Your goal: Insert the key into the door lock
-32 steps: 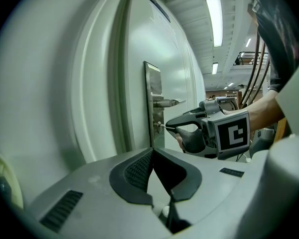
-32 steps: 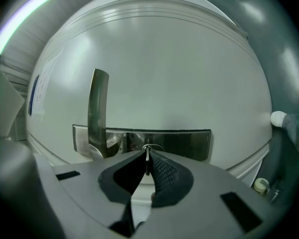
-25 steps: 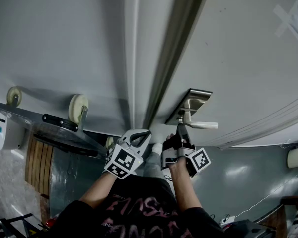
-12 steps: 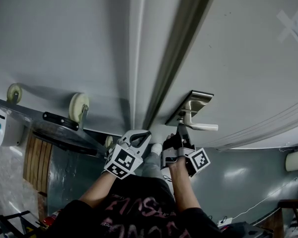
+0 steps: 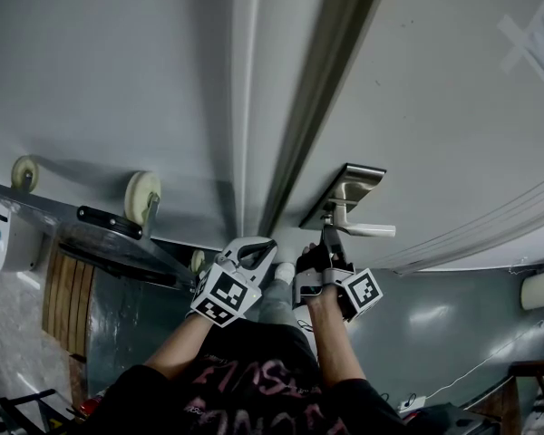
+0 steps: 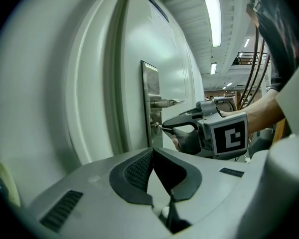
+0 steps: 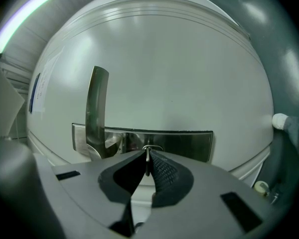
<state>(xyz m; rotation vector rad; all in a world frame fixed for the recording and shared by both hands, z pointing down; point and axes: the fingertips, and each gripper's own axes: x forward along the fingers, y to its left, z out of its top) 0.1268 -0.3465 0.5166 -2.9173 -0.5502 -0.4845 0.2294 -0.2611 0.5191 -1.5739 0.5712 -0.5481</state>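
Right gripper (image 5: 329, 236) steady, key (image 7: 148, 163) at lock (image 6: 153, 126)

Very little is altered over the last second. In the head view the right gripper (image 5: 327, 236), with the key (image 7: 147, 159) pinched in it, is found a trace further left and higher than before. Its marker cube (image 5: 363, 292) is brought slightly nearer the left gripper (image 5: 265, 243). The lock plate (image 5: 361, 172) and the door handle (image 5: 370, 229), which were seen a little lower and to the right half a second ago, are returned to about their first place in the frame. Whether the gripper or only the camera is moved cannot be told.
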